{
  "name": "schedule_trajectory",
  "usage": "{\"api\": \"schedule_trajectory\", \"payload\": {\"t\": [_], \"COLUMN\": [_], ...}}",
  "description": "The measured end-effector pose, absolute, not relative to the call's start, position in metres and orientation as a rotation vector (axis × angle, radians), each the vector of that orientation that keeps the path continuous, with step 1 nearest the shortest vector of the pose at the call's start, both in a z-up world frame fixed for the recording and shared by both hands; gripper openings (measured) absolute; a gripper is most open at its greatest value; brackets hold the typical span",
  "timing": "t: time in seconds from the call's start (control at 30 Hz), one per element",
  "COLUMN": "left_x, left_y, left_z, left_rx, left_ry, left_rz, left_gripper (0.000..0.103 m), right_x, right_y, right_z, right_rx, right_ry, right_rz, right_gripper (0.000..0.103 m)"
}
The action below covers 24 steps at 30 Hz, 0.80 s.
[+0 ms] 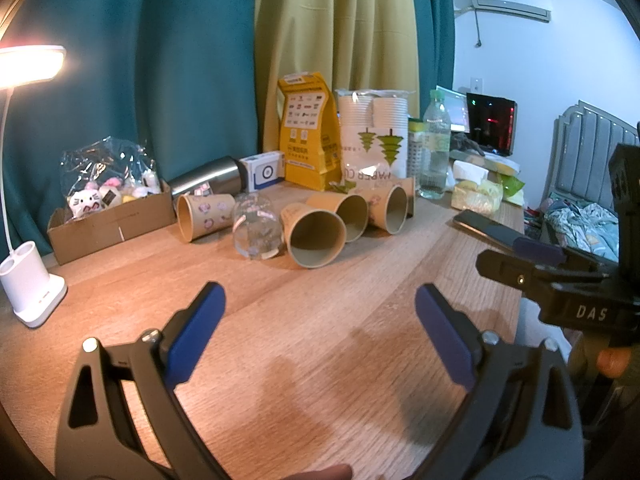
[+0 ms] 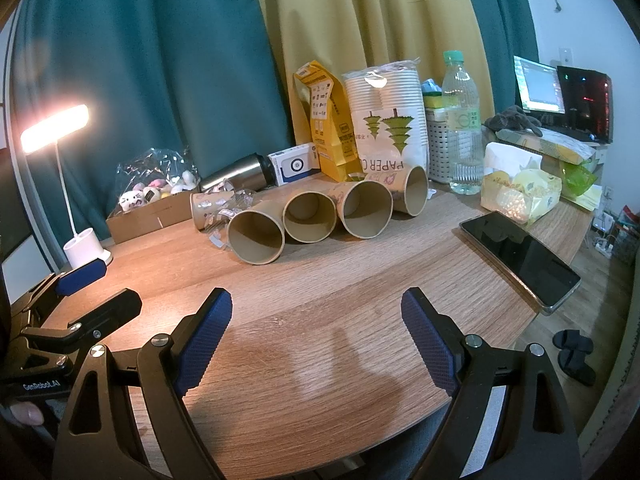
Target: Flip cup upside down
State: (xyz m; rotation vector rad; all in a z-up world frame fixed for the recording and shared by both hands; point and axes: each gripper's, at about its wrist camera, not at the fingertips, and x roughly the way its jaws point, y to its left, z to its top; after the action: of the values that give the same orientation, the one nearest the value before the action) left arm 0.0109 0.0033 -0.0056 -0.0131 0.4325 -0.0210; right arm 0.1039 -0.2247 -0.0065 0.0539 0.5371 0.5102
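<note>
Four paper cups (image 2: 256, 236) lie on their sides in a row toward the back edge of the bench (image 2: 320, 320), mouths facing both hand-held grippers. The right hand-held gripper (image 2: 316, 340) and the left hand-held gripper (image 1: 320, 332) both gape, released and holding nothing, straight before the row; neither looks clearly nearer.

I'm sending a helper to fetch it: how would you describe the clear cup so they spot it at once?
On the wooden table, before the teal curtain, a row of brown paper cups lies sideways. The clear cup lies among them toward the left end, near the cardboard box. It alone is transparent.
</note>
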Motion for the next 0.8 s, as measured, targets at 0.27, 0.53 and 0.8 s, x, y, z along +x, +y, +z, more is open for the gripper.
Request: {"api": "schedule_trajectory", "payload": {"t": [0.27, 0.53, 0.8], "left_x": [0.0110, 0.0111, 0.0117], "left_y": [0.0033, 0.0033, 0.0030], "left_z": [-0.0056, -0.0055, -0.0084], "left_rx": [-0.014, -0.014, -0.015], "left_ry": [0.433, 0.432, 0.437], "left_rz": [-0.021, -0.021, -0.021], "left_gripper": [0.097, 0.097, 0.097], "right_x": [0.1034, 0.1041, 0.1045], "right_y": [-0.2248, -0.2251, -0.2252], "right_z": [-0.0070, -0.0067, -0.0070], "right_rx": [0.055, 0.055, 0.056], "right_ry": [0.537, 0.538, 0.539], "right_rz": [0.510, 0.510, 0.510], "right_gripper": [0.089, 0.089, 0.089]}}
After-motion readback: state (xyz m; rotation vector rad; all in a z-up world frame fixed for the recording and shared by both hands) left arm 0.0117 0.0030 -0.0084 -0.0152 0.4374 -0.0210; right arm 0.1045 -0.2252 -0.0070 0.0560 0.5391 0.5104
